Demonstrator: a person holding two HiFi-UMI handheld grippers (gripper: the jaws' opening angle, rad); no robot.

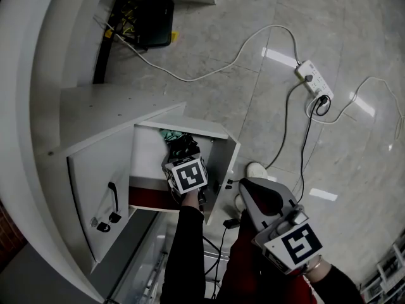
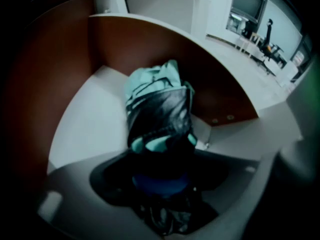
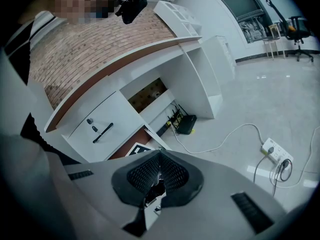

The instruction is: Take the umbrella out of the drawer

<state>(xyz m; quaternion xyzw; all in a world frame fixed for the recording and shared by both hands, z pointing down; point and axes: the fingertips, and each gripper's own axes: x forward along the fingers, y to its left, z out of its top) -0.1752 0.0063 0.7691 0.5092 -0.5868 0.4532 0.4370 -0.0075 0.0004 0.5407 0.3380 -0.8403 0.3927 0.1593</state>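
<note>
Reaching down into the open drawer [image 1: 220, 160], the left gripper [image 1: 185, 152] has its jaws clamped round the near end of the folded teal-and-black umbrella [image 2: 159, 109]. The umbrella sits inside the drawer, over the white bottom, its far end toward the red-brown back wall. Right gripper [image 1: 250, 189] is well apart from the drawer, out over the pale floor, jaws pressed together on nothing; a white power strip [image 1: 314, 80] lies beyond.

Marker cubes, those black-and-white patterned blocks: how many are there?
2 marker cubes. One rides on the left gripper, which grips the umbrella in the drawer; the other on the right gripper, held over the floor. None seems hidden.
</note>
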